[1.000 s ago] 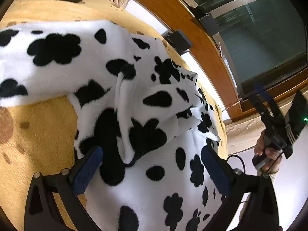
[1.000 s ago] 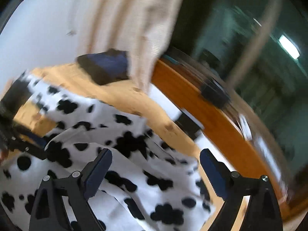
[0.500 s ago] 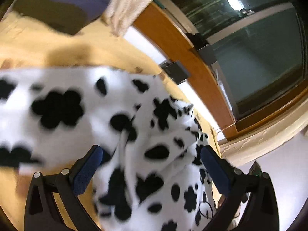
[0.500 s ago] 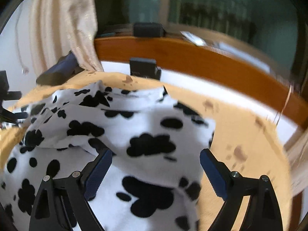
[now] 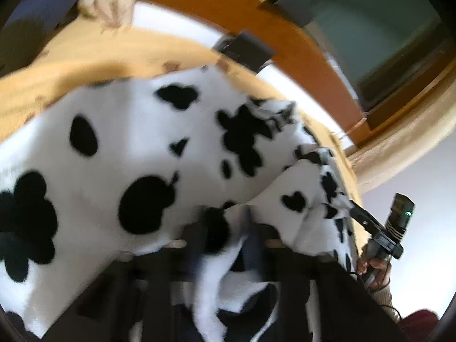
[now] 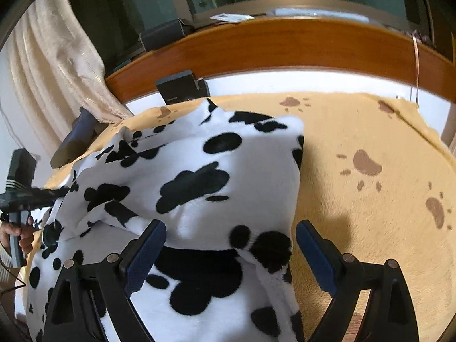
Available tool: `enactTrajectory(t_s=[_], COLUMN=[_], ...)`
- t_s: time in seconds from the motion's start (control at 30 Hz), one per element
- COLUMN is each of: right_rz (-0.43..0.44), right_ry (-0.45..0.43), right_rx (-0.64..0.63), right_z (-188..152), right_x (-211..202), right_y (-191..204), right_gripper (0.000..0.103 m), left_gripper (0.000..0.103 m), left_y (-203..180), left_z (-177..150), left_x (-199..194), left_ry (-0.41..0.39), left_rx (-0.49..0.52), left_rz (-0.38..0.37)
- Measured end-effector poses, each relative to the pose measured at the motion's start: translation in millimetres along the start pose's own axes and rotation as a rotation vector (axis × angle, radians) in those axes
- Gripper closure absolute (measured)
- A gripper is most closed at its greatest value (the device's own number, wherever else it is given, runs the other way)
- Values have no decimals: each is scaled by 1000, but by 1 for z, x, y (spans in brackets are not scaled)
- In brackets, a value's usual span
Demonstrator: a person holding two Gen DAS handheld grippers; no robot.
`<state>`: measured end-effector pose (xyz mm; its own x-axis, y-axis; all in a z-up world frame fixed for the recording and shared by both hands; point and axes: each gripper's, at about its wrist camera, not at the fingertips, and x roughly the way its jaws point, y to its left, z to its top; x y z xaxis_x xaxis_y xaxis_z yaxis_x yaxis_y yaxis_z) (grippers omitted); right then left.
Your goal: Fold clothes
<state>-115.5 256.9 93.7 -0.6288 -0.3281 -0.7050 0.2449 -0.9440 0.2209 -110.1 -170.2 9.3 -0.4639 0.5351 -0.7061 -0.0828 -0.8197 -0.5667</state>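
One cow-print fleece garment [image 6: 199, 176] lies across a yellow paw-print blanket [image 6: 370, 142] below a window, and we count two grippers. We judge a fold is starting: the left gripper [image 5: 228, 239] is closing on a bunched edge at the garment's near left side, while the right gripper [image 6: 230, 242] is spread wide, unclenched, straddling the near right corner. Next, the right must pinch that corner so both can lift together.

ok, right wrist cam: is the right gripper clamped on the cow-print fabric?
No. The right gripper stands wide open, its pads apart on either side of the cow-print garment fold without pressing it.
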Motion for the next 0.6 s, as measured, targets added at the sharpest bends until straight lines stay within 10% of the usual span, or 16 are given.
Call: enactTrajectory(t_s=[0.3, 0.6], right_rz=[-4, -163], right_ry=[-12, -28], right_rx=[13, -38], right_z=[-1, 34], right_x=[-1, -20], right_y=[-4, -20], right_gripper=[9, 9], left_gripper=[87, 87], left_y=[-7, 14], left_z=[10, 9], left_x=[-97, -71], left_ry=[-363, -296], left_rx=[-67, -123], left_rz=[-69, 8])
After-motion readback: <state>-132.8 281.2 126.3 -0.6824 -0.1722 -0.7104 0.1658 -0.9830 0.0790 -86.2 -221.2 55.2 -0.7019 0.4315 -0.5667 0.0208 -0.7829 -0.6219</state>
